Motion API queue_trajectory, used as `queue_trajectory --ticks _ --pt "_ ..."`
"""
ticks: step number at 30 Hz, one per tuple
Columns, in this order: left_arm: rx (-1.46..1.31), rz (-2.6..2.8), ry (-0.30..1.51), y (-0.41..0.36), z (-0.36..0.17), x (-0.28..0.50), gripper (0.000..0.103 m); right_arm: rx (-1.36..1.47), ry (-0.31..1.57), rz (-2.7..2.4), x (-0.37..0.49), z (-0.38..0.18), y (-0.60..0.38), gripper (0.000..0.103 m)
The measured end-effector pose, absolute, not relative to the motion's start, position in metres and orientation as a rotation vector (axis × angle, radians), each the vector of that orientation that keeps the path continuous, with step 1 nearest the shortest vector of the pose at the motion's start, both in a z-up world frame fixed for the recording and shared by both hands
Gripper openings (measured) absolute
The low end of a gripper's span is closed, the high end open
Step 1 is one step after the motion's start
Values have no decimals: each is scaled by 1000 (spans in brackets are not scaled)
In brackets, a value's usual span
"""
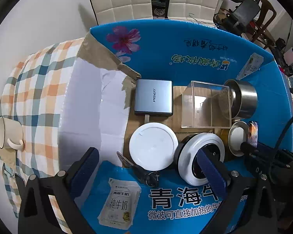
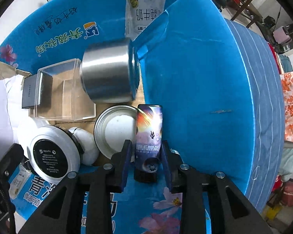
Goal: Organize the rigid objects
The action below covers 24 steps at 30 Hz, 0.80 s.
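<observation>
Both claws point down into the blue cardboard box (image 1: 185, 44). The right claw (image 2: 146, 161) stands narrow around an upright printed can (image 2: 149, 130) by the box's right wall, pads just off its sides. The left claw (image 1: 146, 167) gapes wide, one finger (image 1: 211, 169) over the white-rimmed jar (image 1: 189, 156).
</observation>
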<state>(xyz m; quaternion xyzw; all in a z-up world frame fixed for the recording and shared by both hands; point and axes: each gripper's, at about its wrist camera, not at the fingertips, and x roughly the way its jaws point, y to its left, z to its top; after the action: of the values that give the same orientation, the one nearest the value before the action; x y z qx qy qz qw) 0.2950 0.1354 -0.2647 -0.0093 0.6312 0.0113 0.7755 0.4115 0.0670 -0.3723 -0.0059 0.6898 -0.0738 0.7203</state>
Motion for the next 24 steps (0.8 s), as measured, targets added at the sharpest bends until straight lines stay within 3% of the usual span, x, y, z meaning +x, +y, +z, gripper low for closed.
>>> queue_trajectory --ticks 5,7,8,9,16,24 --pt "-15 35 1354 140 -256 292 103 -9 1504 -141 401 -358 77 56" --pt "-12 42 1349 142 -251 290 103 -13 1492 -130 397 -350 79 71" --pt "-14 44 1348 143 -248 288 103 -19 1485 -131 395 -346 79 85" --pt "-14 46 1345 143 -245 286 103 -21 1472 -128 393 -342 80 90" --pt "-37 56 1289 145 -197 263 103 -2 1421 -101 373 -297 74 90" --pt "-67 12 1160 133 -87 204 103 -4 1227 -17 305 -154 78 91"
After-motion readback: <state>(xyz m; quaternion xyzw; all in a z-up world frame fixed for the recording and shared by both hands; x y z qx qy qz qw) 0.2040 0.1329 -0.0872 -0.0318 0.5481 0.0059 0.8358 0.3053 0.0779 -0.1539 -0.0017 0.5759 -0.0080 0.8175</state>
